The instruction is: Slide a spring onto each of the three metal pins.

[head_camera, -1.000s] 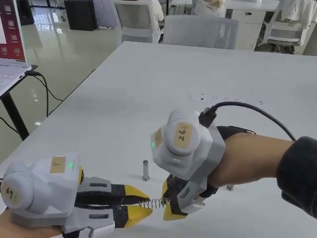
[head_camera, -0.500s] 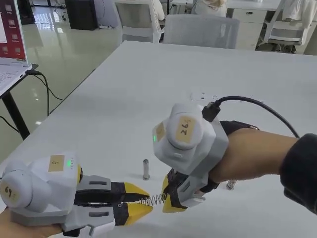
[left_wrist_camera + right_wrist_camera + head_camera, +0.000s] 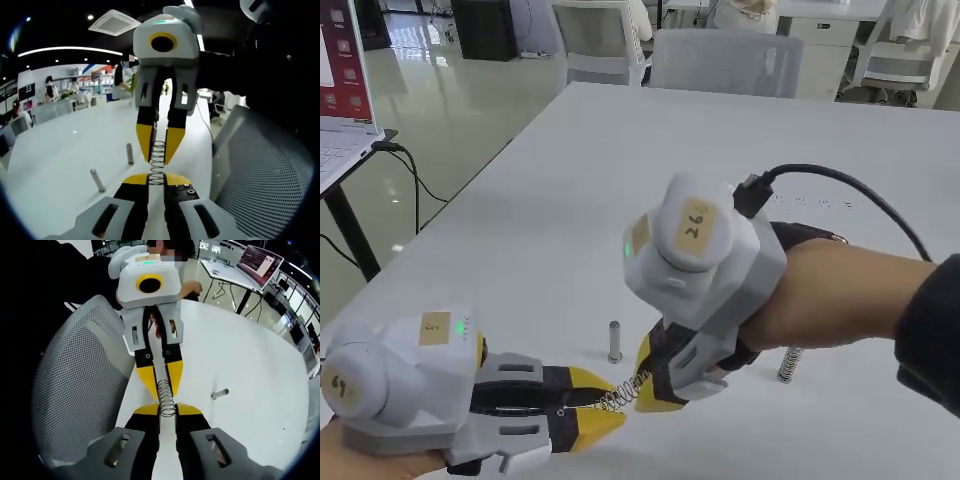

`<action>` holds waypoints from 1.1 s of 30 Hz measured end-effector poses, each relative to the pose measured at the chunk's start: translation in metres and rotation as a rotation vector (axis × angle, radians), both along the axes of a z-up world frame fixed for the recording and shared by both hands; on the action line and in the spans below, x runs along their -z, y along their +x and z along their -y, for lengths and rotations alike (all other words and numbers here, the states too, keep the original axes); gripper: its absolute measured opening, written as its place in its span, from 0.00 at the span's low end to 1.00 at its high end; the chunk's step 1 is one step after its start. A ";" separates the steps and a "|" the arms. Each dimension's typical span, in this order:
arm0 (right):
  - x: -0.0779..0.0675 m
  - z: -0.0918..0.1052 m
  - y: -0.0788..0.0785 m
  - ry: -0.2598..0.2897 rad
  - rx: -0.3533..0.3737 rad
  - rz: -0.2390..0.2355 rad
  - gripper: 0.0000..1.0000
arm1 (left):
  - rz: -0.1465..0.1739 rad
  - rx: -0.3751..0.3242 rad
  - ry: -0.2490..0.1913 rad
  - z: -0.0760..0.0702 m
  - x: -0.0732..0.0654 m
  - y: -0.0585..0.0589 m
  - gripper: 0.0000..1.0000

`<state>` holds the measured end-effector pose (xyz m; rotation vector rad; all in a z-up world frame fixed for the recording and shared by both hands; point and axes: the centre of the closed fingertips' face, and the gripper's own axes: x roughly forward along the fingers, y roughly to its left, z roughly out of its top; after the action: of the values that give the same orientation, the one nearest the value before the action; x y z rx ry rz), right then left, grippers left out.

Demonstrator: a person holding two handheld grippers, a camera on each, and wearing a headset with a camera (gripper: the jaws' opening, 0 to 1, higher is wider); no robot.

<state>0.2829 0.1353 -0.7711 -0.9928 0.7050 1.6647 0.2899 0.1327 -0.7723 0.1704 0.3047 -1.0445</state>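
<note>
Left tool [image 3: 588, 402] is clenching one end of the spring [image 3: 618, 393], and right tool [image 3: 649, 384] is clenching the other end. The spring is running tip to tip between the two sets of yellow jaws, held just above the bench [image 3: 570, 200]. The tools are facing each other almost nose to nose.

In the left gripper view, the right tool's jaws are coming in from the top and pinching the far end of the coil, while this tool's own jaws are pinching the near end. The right gripper view is showing the mirror of that. Can't tell if a pin is sitting inside the coil.

The bare pin [image 3: 614, 341] is standing upright on the bench just behind the jaw tips, with nothing touching it. The second pin [image 3: 788, 363] is sitting by the person's right forearm [image 3: 830, 305]. In the left gripper view it's looking ribbed, as if coils are already round it, but it's too small to be sure.
</note>
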 end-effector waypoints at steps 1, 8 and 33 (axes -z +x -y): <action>-0.001 -0.001 -0.001 0.004 0.000 -0.003 0.08 | 0.000 0.000 0.001 0.000 0.000 0.000 0.03; -0.007 -0.007 -0.004 0.025 0.000 -0.010 0.08 | -0.003 -0.002 0.002 0.000 0.000 0.000 0.03; -0.017 -0.015 -0.013 0.024 -0.026 0.004 0.08 | -0.003 0.008 -0.014 0.008 -0.001 0.000 0.03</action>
<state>0.2700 0.1507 -0.7541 -0.9920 0.6711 1.6901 0.2895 0.1249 -0.7712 0.1574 0.2989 -1.0543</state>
